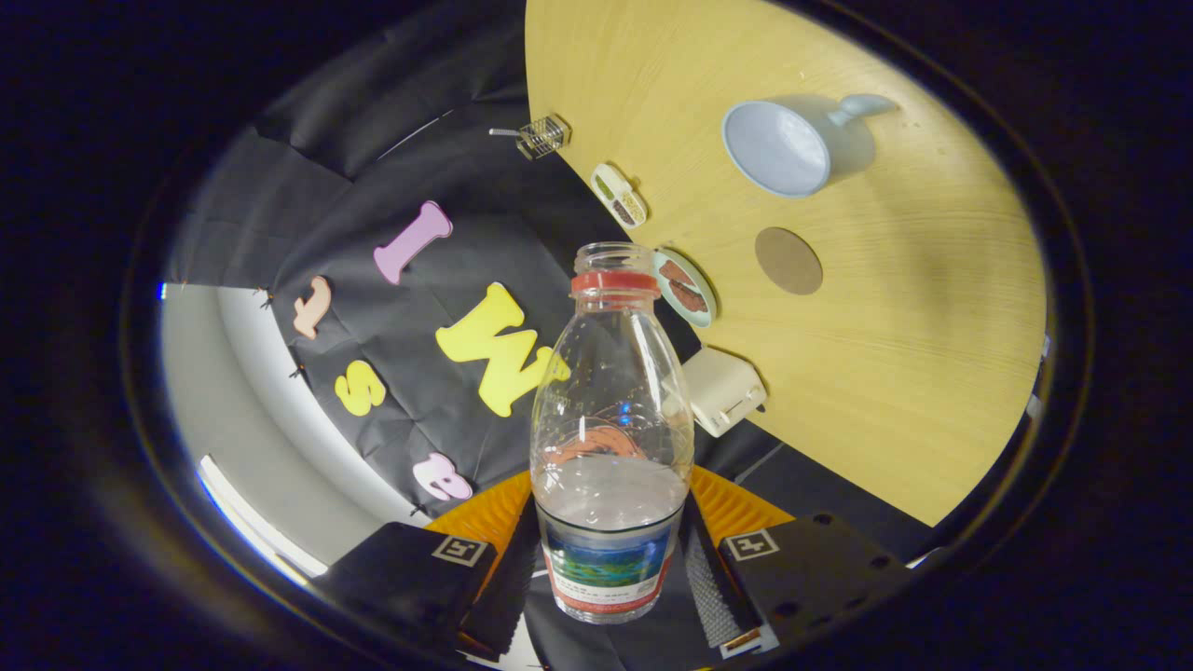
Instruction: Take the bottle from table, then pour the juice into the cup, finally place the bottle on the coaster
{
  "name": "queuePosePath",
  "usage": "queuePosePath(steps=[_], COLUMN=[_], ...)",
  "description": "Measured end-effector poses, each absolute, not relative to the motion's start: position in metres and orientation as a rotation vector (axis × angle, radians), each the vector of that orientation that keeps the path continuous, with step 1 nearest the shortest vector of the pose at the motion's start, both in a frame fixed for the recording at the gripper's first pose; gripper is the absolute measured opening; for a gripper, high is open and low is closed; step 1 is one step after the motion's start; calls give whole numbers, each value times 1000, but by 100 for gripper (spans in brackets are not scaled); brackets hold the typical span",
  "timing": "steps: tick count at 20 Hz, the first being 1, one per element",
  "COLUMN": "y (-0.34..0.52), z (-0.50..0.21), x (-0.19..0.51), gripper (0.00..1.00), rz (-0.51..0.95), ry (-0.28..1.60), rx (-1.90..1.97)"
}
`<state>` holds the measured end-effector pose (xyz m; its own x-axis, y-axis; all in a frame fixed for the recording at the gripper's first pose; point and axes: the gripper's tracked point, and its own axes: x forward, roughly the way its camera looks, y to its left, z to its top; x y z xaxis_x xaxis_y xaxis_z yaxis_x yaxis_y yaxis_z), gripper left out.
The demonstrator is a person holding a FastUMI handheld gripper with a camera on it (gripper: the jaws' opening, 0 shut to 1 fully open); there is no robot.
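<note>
Gripper view: the bottle (pixel 611 438) was clamped between the gripper (pixel 610 568) fingers (uncapped); it should be tipped slowly over the cup (pixel 778 149).

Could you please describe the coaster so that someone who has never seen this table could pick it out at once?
On the wooden table, beyond the bottle clamped in the hand-held gripper, look just beside the pale blue cup. The coaster is a flat brown disc lying bare on the wood, the only plain, flat, empty thing there.
</note>
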<state>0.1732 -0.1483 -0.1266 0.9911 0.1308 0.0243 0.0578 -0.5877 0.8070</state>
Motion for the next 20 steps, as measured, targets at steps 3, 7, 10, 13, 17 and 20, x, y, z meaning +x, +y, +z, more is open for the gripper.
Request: queuePosePath(steps=[3, 7, 10, 13, 17, 20], y=[-156, -157, -151, -146, -140, -141], z=[-135, -159, -178, -182, -187, -183], x=[178, 181, 184, 187, 185, 182], gripper=[77, 77, 77, 77, 77, 77], rz=[84, 42, 1, -10, -14, -12], ry=[125, 147, 181, 184, 191, 152], rx=[2203, 2195, 2147, 2034, 1869, 1794])
